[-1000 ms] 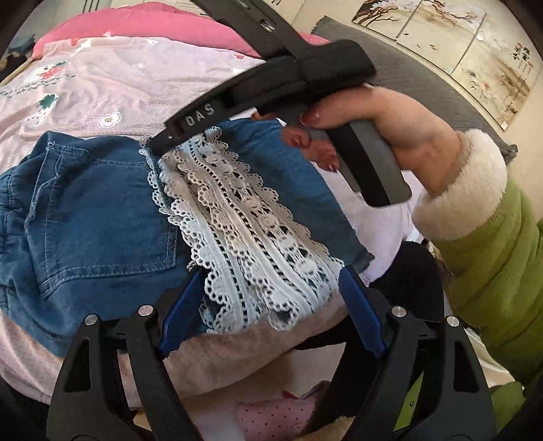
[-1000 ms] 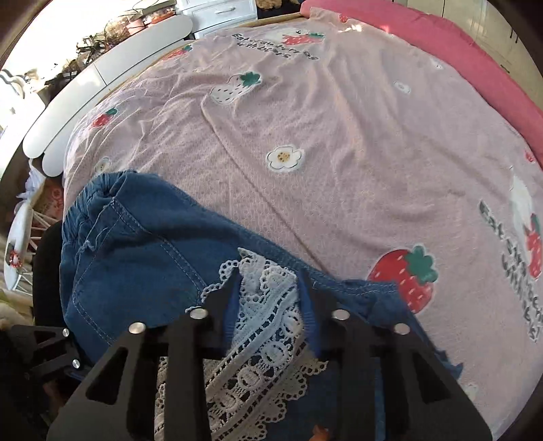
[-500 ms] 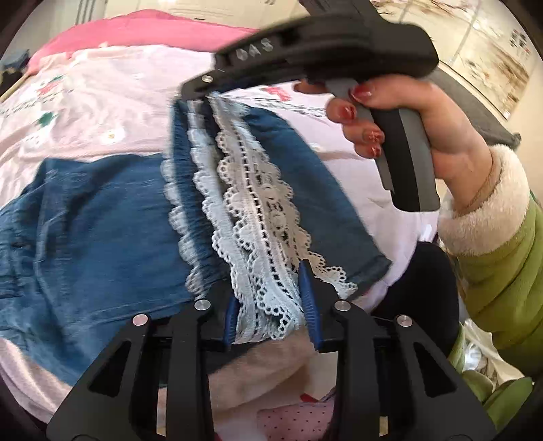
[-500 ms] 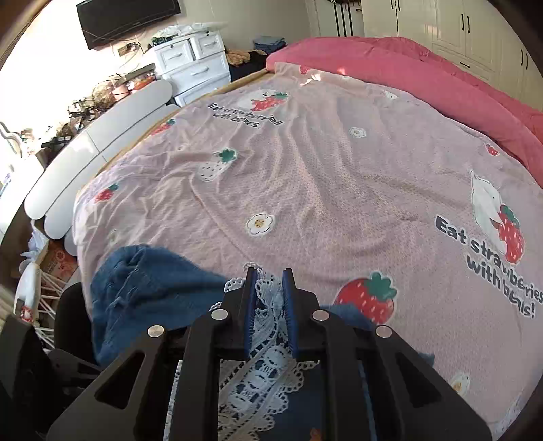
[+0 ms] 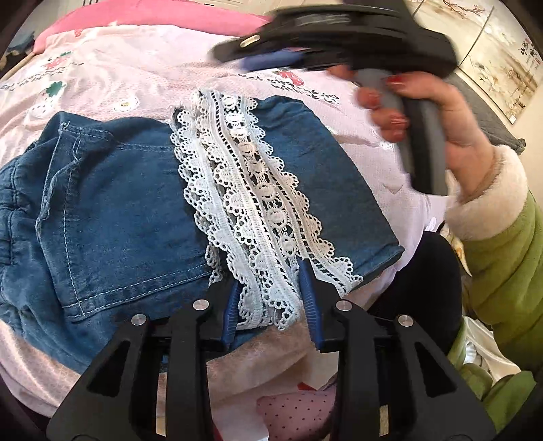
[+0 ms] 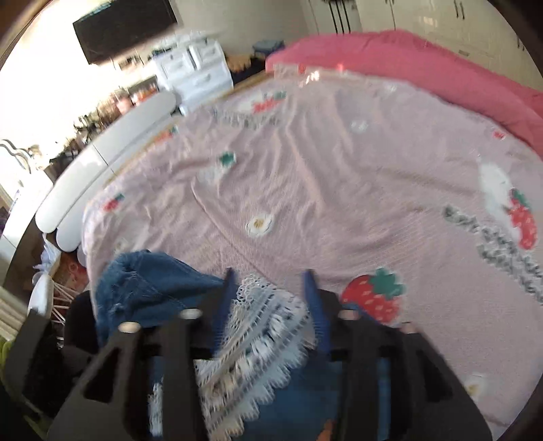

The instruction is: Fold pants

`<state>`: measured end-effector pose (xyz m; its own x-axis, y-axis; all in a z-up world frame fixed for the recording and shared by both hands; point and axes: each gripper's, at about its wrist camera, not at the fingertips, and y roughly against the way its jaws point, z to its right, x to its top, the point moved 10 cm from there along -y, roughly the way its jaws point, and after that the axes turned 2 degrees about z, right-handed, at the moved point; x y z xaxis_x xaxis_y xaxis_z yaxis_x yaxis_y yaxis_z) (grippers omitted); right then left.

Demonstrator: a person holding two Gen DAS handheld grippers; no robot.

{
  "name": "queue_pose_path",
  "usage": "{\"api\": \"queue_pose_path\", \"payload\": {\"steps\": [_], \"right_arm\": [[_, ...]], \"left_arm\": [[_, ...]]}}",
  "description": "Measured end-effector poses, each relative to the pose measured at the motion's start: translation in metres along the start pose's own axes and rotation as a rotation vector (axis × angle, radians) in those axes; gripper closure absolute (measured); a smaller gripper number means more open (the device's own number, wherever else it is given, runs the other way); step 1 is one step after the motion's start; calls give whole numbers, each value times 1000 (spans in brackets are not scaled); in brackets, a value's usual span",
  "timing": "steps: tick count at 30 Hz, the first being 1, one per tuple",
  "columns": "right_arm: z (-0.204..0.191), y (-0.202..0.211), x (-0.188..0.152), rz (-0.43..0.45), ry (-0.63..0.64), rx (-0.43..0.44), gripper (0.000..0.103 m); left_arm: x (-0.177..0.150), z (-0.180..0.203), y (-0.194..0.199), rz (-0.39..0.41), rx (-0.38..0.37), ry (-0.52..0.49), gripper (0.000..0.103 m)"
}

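Observation:
Blue denim pants (image 5: 112,217) with white lace trim (image 5: 251,190) lie folded on a pink strawberry bedsheet (image 5: 135,71). My left gripper (image 5: 271,298) sits at the near end of the lace, its blue pads on either side of the lace with a small gap. My right gripper (image 6: 271,295) is open and lifted above the far end of the lace (image 6: 251,336), holding nothing. It also shows in the left wrist view (image 5: 237,57), blurred, above the pants. The denim (image 6: 149,288) lies left of it.
A pink duvet (image 6: 424,68) lies at the far side of the bed. White drawers (image 6: 193,71) and a TV (image 6: 125,30) stand beyond the bed. A white headboard (image 6: 95,163) runs along the left. The person's green sleeve (image 5: 502,271) is at right.
The right gripper has opened, let go of the lace end and risen away. The raised pant leg now lies flat on the bed. The left gripper's pads have parted a little.

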<state>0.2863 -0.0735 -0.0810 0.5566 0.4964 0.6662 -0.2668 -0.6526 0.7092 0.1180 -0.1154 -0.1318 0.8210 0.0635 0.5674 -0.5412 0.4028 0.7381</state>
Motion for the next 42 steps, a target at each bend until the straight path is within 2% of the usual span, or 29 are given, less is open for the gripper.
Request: {"api": "queue_pose_path", "payload": {"steps": [4, 6, 9, 12, 13, 15, 18, 21, 24, 26, 29, 32, 34, 36, 40, 42], "right_arm": [[-8, 26, -33, -36, 58, -2, 44], [-17, 33, -67, -73, 92, 2, 39], [-23, 36, -114, -130, 112, -13, 32], [-20, 31, -155, -208, 115, -60, 30], [-18, 28, -168, -215, 125, -82, 29], [-21, 26, -174, -172, 172, -111, 28], [-24, 24, -173, -183, 182, -121, 22], [-27, 28, -164, -202, 158, -97, 21], [-23, 47, -135, -116, 63, -43, 21], [-16, 55, -123, -92, 37, -60, 19], [-9, 55, -111, -83, 40, -90, 18], [-8, 52, -100, -75, 33, -91, 15], [-15, 50, -92, -62, 31, -71, 9], [-18, 46, -81, -59, 36, -66, 9], [-43, 35, -56, -60, 108, -39, 8], [-56, 26, -46, -65, 155, -25, 8]], "left_arm": [[-1, 1, -1, -5, 3, -11, 73], [-2, 2, -2, -4, -1, -13, 67], [-3, 6, -5, -8, 15, -34, 66], [-4, 5, -7, -11, 16, -35, 66], [-5, 5, -8, -13, 15, -32, 66], [-6, 4, -11, -19, 20, -35, 66], [-6, 4, -10, -20, 34, -43, 65], [-6, 6, -8, -16, 39, -42, 65], [-3, 8, 1, 1, 42, -41, 63], [-1, 9, 7, 17, 45, -43, 58], [2, 8, 16, 38, 57, -46, 56], [4, 8, 26, 55, 74, -43, 48], [3, 6, 35, 69, 83, -39, 44], [3, 1, 43, 85, 114, -36, 35], [1, -11, 61, 104, 152, 3, 28], [-2, -18, 71, 110, 178, 9, 20]]}}
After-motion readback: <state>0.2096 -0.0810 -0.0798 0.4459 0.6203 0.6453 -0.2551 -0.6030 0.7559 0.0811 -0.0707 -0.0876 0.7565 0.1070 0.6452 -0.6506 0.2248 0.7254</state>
